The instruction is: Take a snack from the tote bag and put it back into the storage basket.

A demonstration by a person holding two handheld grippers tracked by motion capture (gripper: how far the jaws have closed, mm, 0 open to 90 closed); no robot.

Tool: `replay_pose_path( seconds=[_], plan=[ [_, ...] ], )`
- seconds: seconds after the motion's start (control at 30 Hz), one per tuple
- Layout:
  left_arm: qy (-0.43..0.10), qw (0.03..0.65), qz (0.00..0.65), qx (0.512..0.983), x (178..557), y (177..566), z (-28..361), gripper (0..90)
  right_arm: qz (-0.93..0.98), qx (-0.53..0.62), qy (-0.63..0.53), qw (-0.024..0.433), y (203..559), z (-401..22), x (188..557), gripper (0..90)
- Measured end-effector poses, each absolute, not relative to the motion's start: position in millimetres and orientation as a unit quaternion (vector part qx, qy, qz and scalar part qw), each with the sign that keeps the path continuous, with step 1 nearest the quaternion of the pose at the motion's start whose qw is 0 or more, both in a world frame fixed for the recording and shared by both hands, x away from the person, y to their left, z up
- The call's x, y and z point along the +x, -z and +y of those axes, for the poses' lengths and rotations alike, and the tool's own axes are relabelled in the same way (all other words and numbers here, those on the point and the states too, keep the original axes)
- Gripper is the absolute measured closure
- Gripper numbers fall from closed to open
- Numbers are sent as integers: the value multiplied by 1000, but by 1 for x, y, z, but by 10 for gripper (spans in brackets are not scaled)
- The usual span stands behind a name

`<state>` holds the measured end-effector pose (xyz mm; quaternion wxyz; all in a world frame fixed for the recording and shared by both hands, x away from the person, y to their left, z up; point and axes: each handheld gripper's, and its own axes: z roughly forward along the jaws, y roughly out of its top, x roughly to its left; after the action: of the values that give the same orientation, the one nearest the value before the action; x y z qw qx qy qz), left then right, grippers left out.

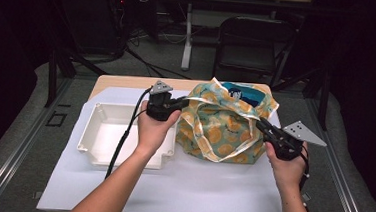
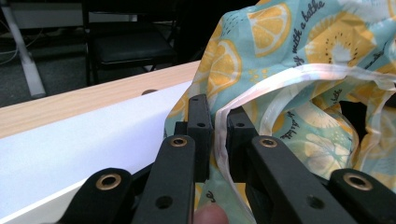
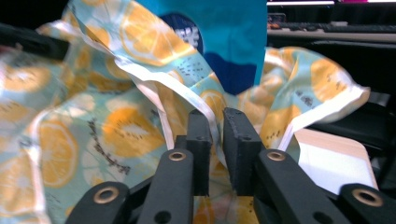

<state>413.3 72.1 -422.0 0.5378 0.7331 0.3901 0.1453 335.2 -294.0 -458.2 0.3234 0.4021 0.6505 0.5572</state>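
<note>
holding the bag open is the job right now, and both grippers have a bit of it. nearest to the person, the right gripper sits at the right side of the fruit bag, and its jaws are pinched together on the pale edge strip of the cloth. the left gripper is a bit farther up the table, at the bag's left side, and its jaws are squeezed on the same kind of pale strip too. both hold only thin cloth, so the jaws look almost closed.

the bag stands on the white sheet in the middle of the table, just beside the white tray, which lies on its left. a blue packet pokes out of the top of the bag.

to do this step well, i think both hands should pull gently away from each other, at the same time, so the mouth of the bag opens wide. pull too hard and the cloth may slip out of the jaws, or the bag may tip over. keep the squeeze firm and move slowly.

farther back is the bare wooden table edge, and behind it a dark chair on the floor.
</note>
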Motion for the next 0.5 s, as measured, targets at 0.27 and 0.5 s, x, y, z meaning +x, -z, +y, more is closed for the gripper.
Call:
replay_pose_path(
  seconds=[0.27,0.5],
  plan=[
    [-146,538,385,735,413,421,72,849,635,396,-577,329,444,-299,332,819],
    [-144,537,382,739,412,421,72,887,635,410,-561,337,441,-299,333,809]
  ],
)
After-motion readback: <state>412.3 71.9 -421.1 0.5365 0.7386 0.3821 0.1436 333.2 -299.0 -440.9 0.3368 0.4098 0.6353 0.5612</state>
